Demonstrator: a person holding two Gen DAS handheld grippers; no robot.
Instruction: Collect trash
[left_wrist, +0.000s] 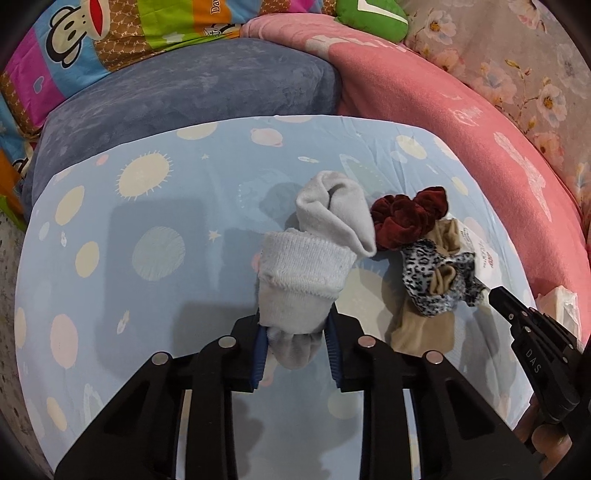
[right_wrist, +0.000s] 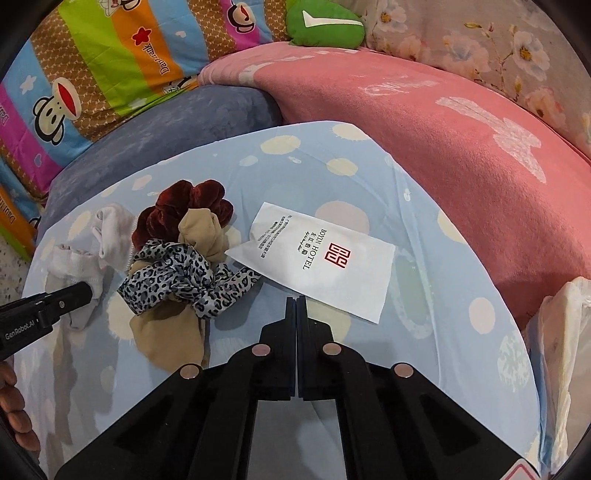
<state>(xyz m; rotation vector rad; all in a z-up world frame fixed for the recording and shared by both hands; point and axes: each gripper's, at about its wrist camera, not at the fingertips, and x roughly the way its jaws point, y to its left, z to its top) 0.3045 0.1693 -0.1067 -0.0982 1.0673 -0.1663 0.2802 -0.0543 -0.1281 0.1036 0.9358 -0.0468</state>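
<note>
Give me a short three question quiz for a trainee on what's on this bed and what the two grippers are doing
1. True or false: the left gripper has its fingers closed on the white sock.
2. What lies right in front of the shut right gripper? A) the red scrunchie B) the white paper bag C) the green cushion
3. Fill in: the leopard scrunchie lies on top of a ____ stocking.

Key: 1 true; 2 B; 3 beige
</note>
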